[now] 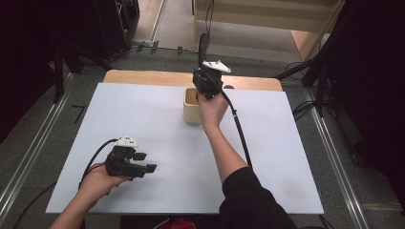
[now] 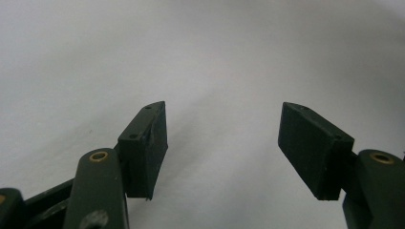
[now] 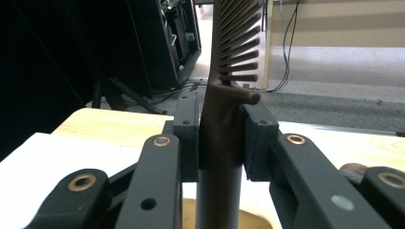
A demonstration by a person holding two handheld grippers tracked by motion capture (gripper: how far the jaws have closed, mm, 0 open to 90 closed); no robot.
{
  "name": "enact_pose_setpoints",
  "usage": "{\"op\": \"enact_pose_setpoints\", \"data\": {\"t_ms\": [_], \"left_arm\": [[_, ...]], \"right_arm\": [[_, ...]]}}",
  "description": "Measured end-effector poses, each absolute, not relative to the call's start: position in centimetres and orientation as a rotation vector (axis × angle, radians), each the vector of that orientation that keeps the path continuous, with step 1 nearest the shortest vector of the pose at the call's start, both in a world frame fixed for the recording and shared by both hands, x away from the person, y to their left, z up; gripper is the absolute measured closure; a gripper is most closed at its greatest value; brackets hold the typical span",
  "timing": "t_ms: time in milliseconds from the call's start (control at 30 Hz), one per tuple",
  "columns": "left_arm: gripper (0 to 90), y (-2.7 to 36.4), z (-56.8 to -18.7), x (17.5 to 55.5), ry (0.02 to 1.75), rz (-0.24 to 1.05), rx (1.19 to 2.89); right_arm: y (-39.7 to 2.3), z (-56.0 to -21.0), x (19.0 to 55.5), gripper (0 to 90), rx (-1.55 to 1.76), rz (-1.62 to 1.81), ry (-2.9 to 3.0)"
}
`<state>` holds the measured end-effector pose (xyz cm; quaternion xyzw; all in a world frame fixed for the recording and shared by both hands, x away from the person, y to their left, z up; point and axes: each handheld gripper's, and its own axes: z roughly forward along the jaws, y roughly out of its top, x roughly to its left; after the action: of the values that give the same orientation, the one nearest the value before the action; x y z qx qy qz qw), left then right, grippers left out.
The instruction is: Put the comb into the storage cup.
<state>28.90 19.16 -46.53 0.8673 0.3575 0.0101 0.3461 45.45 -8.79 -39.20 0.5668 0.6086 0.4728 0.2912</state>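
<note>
A dark brown slotted plastic spatula [image 3: 224,119] is shown clamped by its handle between the two black jaws of the right gripper [image 3: 220,138], which press against it from both sides. Its long axis stands nearly upright, the slotted blade pointing up and the handle running down towards a cream cylindrical holder [image 1: 191,110]; in the high view the spatula [image 1: 204,47] rises above the right gripper [image 1: 207,83], held over the holder near the far edge of the table. The left gripper [image 1: 143,162] is seen at the near left, low over the pale sheet, its jaws spread wide with nothing between them, as the left gripper [image 2: 222,143] view confirms. No writing or brand can be read on any item. The work surface is a pale grey-white sheet [image 1: 157,138] laid on a light wooden table [image 1: 143,76]. Grey carpeted floor [image 1: 38,143], dark stands, black cables and a pale wooden step are seen around it.
</note>
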Motion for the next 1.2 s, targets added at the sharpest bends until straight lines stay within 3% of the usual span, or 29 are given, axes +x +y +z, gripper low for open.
{"op": "enact_pose_setpoints", "data": {"t_ms": [1200], "left_arm": [[35.2,19.1,-46.7,28.9,0.926,0.026,2.262]], "right_arm": [[-8.4,-42.8,45.1,69.6,1.522,1.226,1.636]]}}
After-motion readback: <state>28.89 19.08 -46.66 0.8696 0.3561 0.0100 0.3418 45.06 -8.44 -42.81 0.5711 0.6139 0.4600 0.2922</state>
